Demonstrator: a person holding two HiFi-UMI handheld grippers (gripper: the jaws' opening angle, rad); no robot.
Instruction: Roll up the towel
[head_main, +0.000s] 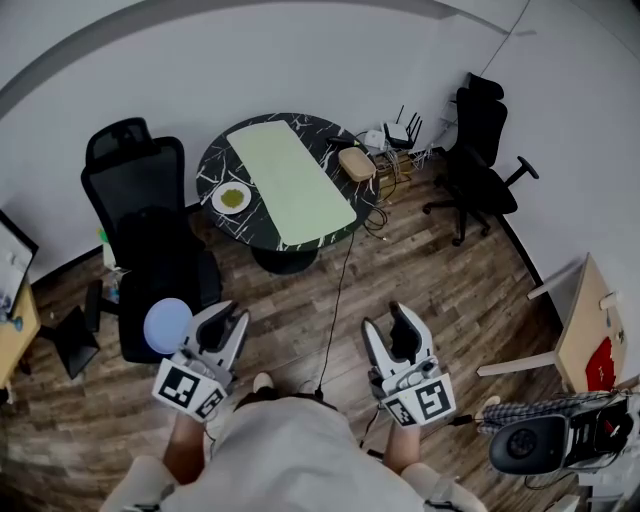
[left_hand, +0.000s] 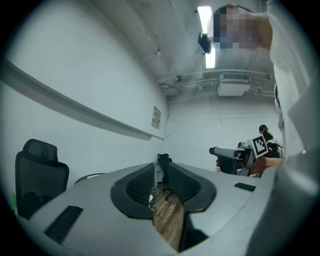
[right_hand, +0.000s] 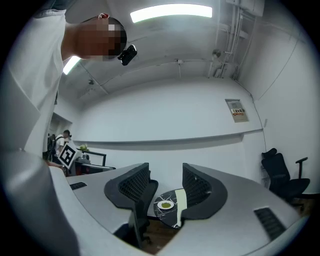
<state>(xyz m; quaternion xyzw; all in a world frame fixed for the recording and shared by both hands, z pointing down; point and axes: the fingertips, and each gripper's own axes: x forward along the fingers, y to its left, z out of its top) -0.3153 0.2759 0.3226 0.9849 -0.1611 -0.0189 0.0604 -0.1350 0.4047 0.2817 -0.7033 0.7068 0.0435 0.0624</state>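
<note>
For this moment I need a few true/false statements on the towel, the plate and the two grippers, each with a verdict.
1. The towel lies flat and unrolled on the round table. True.
2. The right gripper is shut on the towel. False: its jaws stand apart with nothing between them, and it is held well short of the table.
3. A plate sits on the table beside the towel. True.
4. The left gripper has its jaws wide open. False: its jaws are all but together, with nothing held.
5. A black office chair stands left of the table in the head view. True.
</note>
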